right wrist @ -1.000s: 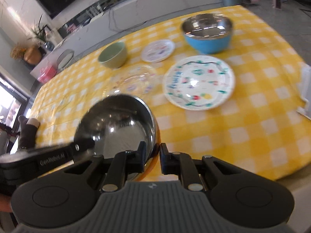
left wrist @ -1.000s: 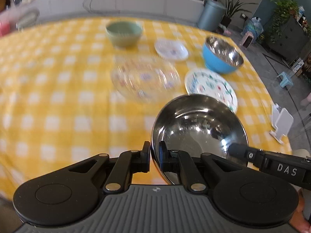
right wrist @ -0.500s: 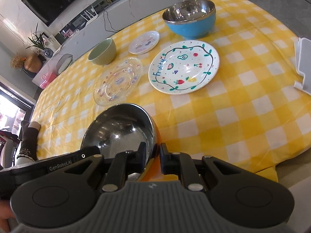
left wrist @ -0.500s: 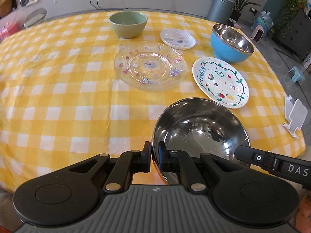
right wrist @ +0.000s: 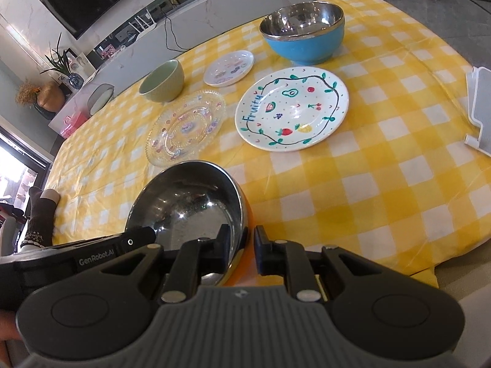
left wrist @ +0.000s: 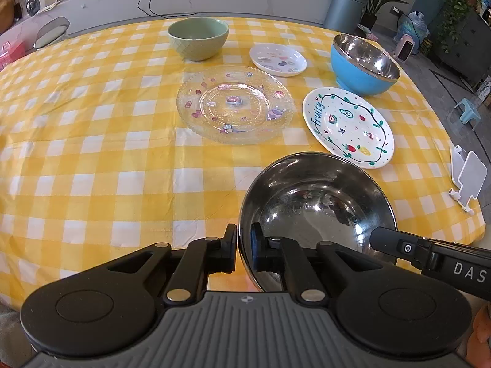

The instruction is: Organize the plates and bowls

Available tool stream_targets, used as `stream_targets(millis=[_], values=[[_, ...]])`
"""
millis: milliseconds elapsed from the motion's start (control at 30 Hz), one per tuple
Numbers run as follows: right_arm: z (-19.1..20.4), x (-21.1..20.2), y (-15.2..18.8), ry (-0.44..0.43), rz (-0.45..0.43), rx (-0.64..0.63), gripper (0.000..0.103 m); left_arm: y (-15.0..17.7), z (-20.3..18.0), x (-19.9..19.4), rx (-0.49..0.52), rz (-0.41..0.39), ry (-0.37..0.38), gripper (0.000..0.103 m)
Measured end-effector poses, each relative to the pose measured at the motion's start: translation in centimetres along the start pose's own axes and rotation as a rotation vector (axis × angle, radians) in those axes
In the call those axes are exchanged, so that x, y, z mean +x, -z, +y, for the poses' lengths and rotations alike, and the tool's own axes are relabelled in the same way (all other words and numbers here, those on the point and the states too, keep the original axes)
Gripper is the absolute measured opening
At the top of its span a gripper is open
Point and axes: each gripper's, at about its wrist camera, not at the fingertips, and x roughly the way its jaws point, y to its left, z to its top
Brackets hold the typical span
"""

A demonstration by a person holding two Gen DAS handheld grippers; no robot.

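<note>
You have the steel bowl (left wrist: pixel 316 205) pinched by its rim from both sides: your left gripper (left wrist: pixel 244 248) is closed on the near-left edge, one finger inside and one outside, and your right gripper (right wrist: pixel 245 245) clamps the opposite edge the same way. The bowl sits at the near edge of the table (left wrist: pixel 92 159), over the yellow checked cloth; whether it rests on the cloth or is lifted just clear, the views do not settle. Ahead of it lie the fruit plate (left wrist: pixel 348 125), the glass plate (left wrist: pixel 234 104), the small white plate (left wrist: pixel 277 59), the green bowl (left wrist: pixel 198 38) and the blue bowl (left wrist: pixel 363 64), all apart from one another. You appear to be at the carrying step, with nothing stacked so far. The likely home for this bowl is inside the blue bowl, which also has a steel lining and looks similar in width. To get there you need to keep both grips level, carry it over the fruit plate without clipping it, and centre it before you let go, since a steel rim can slip between the fingers.
</note>
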Motion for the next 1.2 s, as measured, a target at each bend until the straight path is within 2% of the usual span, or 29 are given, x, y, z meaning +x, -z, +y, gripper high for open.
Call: stream_targets(millis=[67,200,233,567,667,900,1000,1200], values=[[0.0,0.0,0.0,0.001,-0.004,0.001,0.035,0.0,0.1,-0.2,-0.003,-0.009,-0.003,0.028],[0.0,-0.1,-0.1,-0.003,-0.011,0.007,0.046,-0.2,0.5,-0.7,-0.014,-0.028,0.011,0.049],[-0.1,-0.1,-0.1,-0.004,-0.016,0.008,0.047,-0.2,0.7,-0.9,-0.017,-0.033,0.017,0.051],[0.1,-1.2,0.4,-0.018,-0.121,-0.011,0.051,-0.7,1.4,-3.8,-0.029,-0.126,0.038,0.059],[0.0,-1.5,0.4,-0.016,-0.151,0.003,0.054,-0.8,2.0,-4.9,-0.04,-0.16,0.037,0.062],[-0.5,-2.5,0.5,-0.011,-0.238,0.045,0.055,-1.2,3.8,-7.6,-0.062,-0.242,0.04,0.064],[-0.3,-2.8,0.4,0.015,-0.28,0.039,0.055,-1.2,4.8,-8.5,-0.075,-0.274,0.045,0.065],[0.9,-3.3,-0.9,0.093,-0.298,-0.007,0.055,-1.5,6.5,-8.2,-0.096,-0.289,0.064,0.065]])
